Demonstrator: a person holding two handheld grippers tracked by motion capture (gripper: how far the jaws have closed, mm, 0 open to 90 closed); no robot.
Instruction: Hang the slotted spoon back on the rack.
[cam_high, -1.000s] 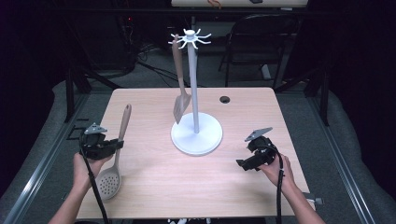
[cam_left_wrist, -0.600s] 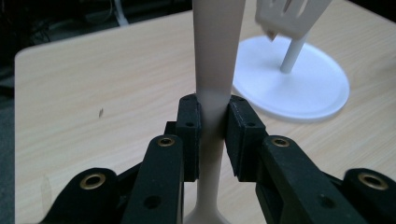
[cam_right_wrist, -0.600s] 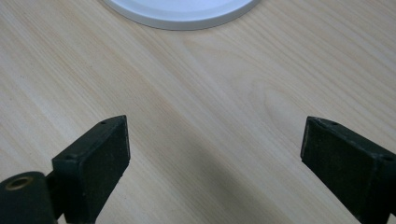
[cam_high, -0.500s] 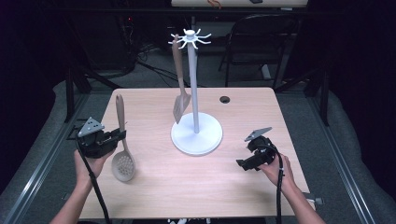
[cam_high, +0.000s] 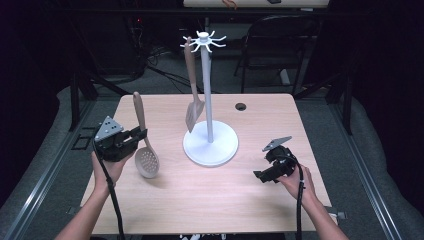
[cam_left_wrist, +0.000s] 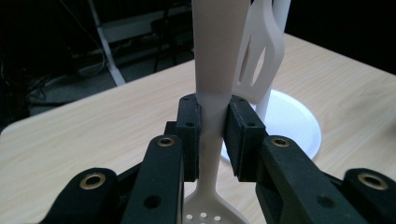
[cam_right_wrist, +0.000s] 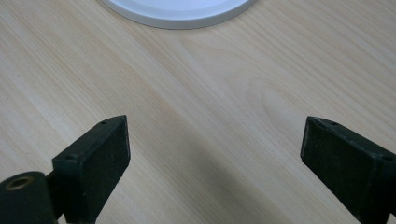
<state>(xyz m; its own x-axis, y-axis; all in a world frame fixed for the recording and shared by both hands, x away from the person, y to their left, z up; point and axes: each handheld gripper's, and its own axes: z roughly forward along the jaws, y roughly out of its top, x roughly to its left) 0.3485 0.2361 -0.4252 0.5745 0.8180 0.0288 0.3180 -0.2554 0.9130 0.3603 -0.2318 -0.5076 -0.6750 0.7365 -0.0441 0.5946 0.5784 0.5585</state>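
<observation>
A beige perforated spoon (cam_high: 145, 150) hangs nearly upright over the table's left side, bowl down and handle up. My left gripper (cam_high: 136, 137) is shut on its handle; the left gripper view has the handle (cam_left_wrist: 212, 70) pinched between the pads of that gripper (cam_left_wrist: 213, 135). A white utensil stand (cam_high: 208, 100) with hooks on top rises mid-table on a round base (cam_high: 210, 147). A beige slotted spatula (cam_high: 193, 110) hangs from one hook, also visible as the spatula (cam_left_wrist: 261, 56) beyond the spoon. My right gripper (cam_high: 262, 176) rests open at the right, and its jaws (cam_right_wrist: 215, 163) hold nothing over bare wood.
The wooden table (cam_high: 225, 200) has a dark cable hole (cam_high: 241, 106) near its far edge. A dark chair (cam_high: 280, 45) stands behind it. The stand's base (cam_right_wrist: 177, 9) lies just ahead of the right gripper. Cables trail from both grippers toward the front edge.
The left gripper has risen and moved right toward the stand, swinging the spoon from lying flat to hanging upright. The right gripper has stayed put.
</observation>
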